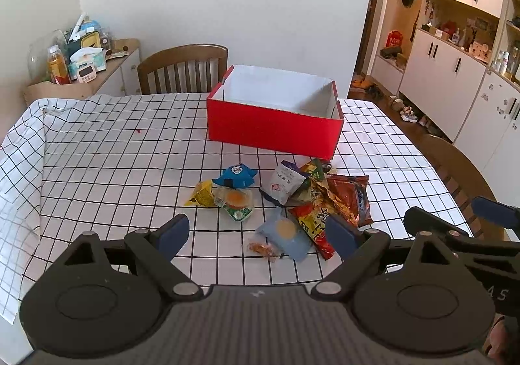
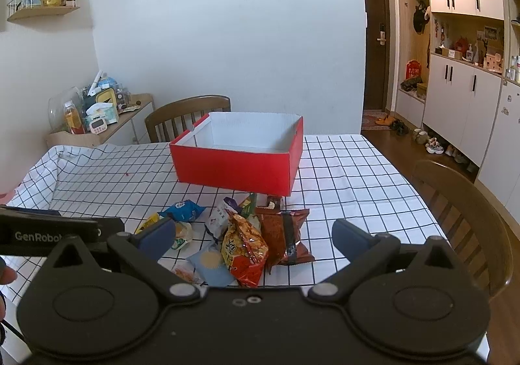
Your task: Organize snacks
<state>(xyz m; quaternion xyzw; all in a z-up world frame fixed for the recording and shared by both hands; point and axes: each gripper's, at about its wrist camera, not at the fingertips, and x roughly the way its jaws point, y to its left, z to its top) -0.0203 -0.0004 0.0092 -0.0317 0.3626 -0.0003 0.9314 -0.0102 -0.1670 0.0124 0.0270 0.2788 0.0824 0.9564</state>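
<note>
A red box (image 1: 273,129) (image 2: 234,168) with a white inside stands empty on the checked tablecloth. In front of it lies a loose pile of snack packets: a blue packet (image 1: 237,175) (image 2: 183,210), a yellow one (image 1: 202,194), a clear one with an orange round (image 1: 235,202), a pale blue packet (image 1: 286,233) (image 2: 211,265), a red-yellow bag (image 1: 317,223) (image 2: 245,249) and a brown bag (image 1: 352,196) (image 2: 286,235). My left gripper (image 1: 258,236) hovers open above the near side of the pile. My right gripper (image 2: 253,239) is open too, with the bags between its fingers in view but untouched.
Wooden chairs stand behind the table (image 1: 183,67) and at its right side (image 2: 461,212). A cluttered side shelf (image 1: 84,69) sits at the back left. White cabinets (image 2: 461,98) line the right wall. The tablecloth (image 1: 113,150) is bare on the left.
</note>
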